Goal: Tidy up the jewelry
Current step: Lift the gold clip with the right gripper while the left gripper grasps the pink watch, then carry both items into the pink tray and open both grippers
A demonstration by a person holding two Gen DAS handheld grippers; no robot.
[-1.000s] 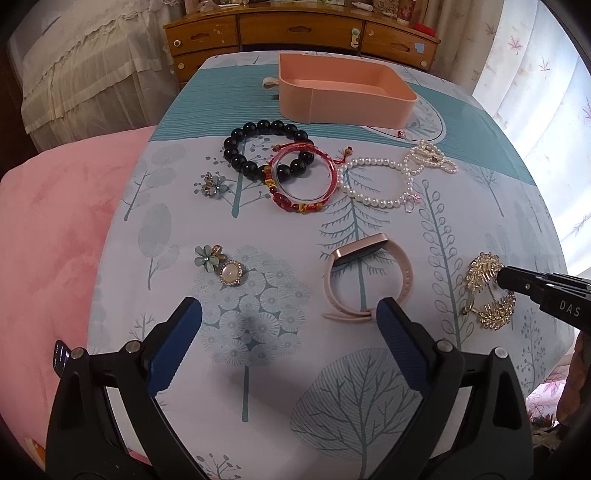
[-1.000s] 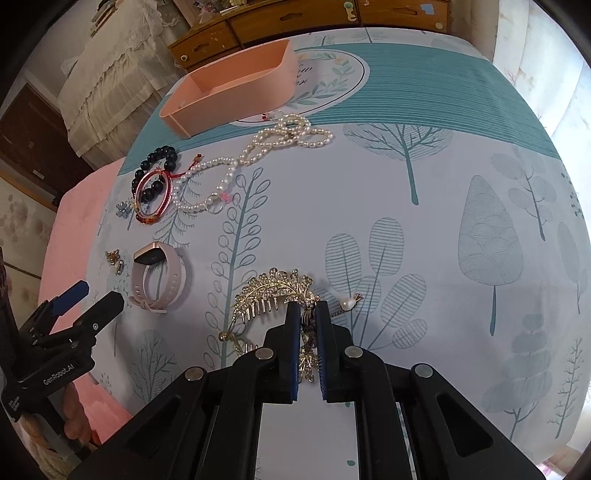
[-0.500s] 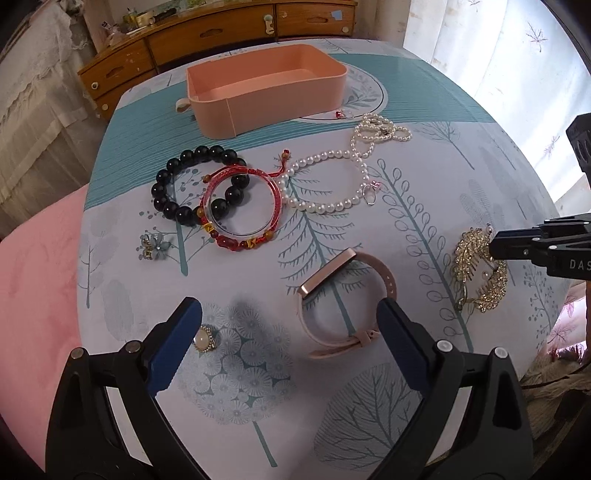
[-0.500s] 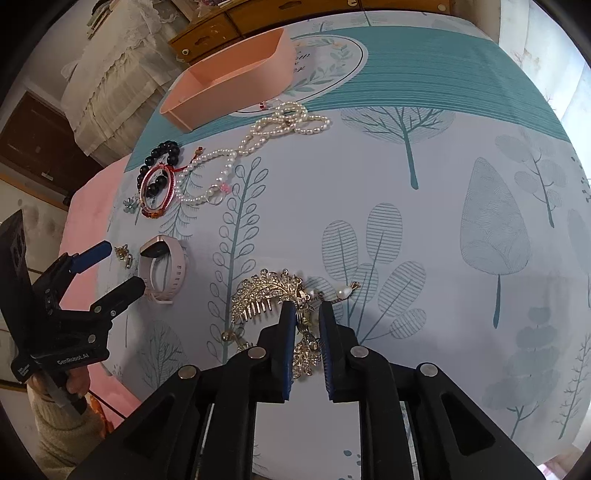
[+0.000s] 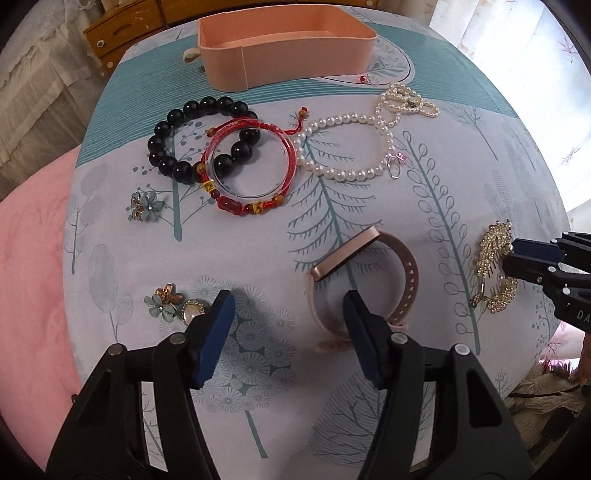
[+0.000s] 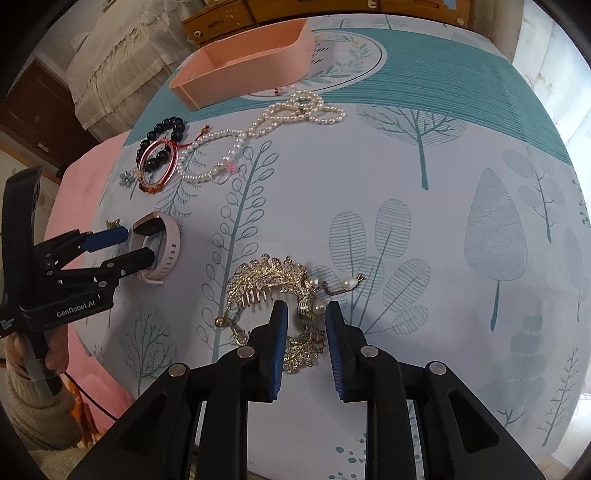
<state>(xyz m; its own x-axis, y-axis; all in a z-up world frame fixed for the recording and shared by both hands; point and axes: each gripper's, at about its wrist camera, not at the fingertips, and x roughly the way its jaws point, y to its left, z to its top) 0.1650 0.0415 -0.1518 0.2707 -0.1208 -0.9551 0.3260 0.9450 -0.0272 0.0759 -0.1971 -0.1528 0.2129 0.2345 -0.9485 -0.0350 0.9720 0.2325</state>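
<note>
A pink watch band (image 5: 369, 273) lies on the tree-print cloth; my left gripper (image 5: 288, 306) is open, its right finger over the band's near edge. It also shows in the right wrist view (image 6: 129, 245). My right gripper (image 6: 303, 314) is open around the near end of a gold comb hairpin (image 6: 269, 284), which also shows in the left wrist view (image 5: 493, 273). Farther off lie a black bead bracelet (image 5: 192, 136), a red cord bracelet (image 5: 251, 173), a pearl necklace (image 5: 369, 133) and an empty pink tray (image 5: 284, 48).
Flower brooches lie at the left (image 5: 146, 206) and beside my left finger (image 5: 166, 304). A small red ring (image 5: 369, 78) sits by the tray. A pink cushion (image 5: 29, 277) borders the table's left edge. Wooden drawers (image 5: 125, 26) stand behind.
My left gripper has moved forward and lower over the watch band and its jaws have narrowed. My right gripper's jaws have opened wider around the gold hairpin.
</note>
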